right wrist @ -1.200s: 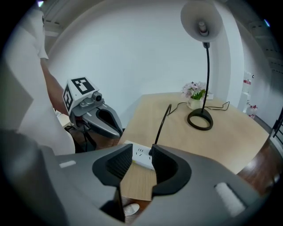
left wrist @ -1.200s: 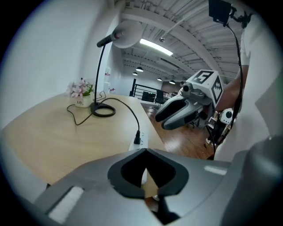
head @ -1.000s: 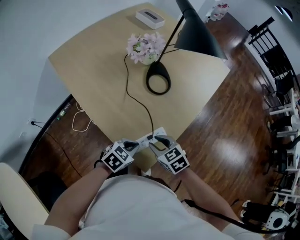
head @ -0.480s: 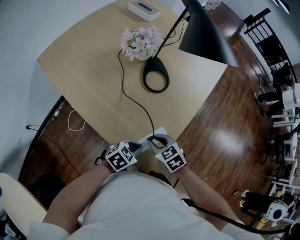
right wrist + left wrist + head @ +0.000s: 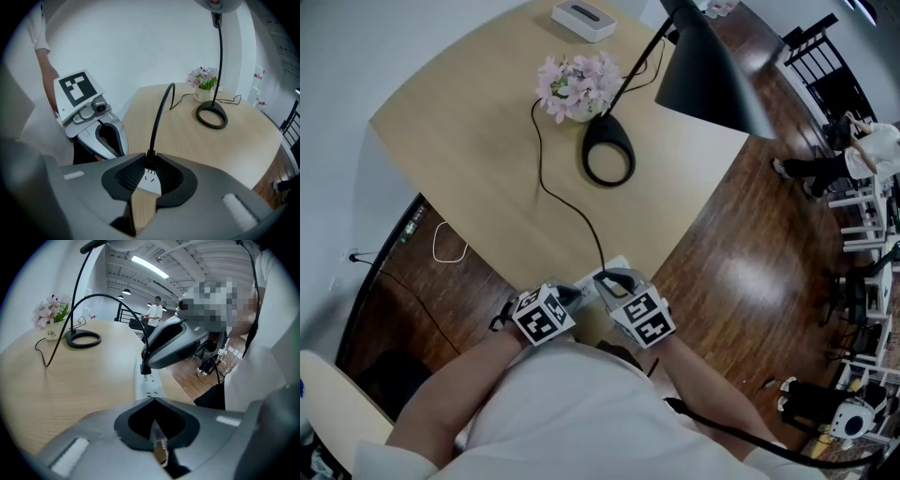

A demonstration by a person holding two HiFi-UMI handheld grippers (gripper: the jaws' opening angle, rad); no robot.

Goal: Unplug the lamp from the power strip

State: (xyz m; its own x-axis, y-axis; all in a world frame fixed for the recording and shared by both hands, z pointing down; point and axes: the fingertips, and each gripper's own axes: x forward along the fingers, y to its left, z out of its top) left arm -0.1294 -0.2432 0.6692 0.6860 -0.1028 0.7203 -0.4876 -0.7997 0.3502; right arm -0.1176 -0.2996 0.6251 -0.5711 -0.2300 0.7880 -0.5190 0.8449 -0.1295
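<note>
The left gripper sits at the near corner of the pale wooden counter. Its jaws are drawn together on a thin white piece at the near end of the long white plastic power strip. I take that piece for the strip's own end, though its lead cannot be ruled out. The hold looks meant to pin the strip down so that it does not rise with the plug.

Just beyond, along the same corner, the right gripper is clamped on the small black plug of the lamp. The jaws grip its two sides and the cable leaves straight up between them. Bare metal pins show under the plug, above the strip's socket slots. It therefore appears lifted out of the socket, or very nearly so, and a straight pull away from the strip should finish it.

From the plug the thin black cable arches up and runs slack across the middle of the counter. It curls round to the black ring-shaped lamp base near the right edge. The black cone lampshade leans out past that edge.

Touching the base on its far side is a small white pot of pink flowers. A flat white box lies at the far corner, well apart from the work.
</note>
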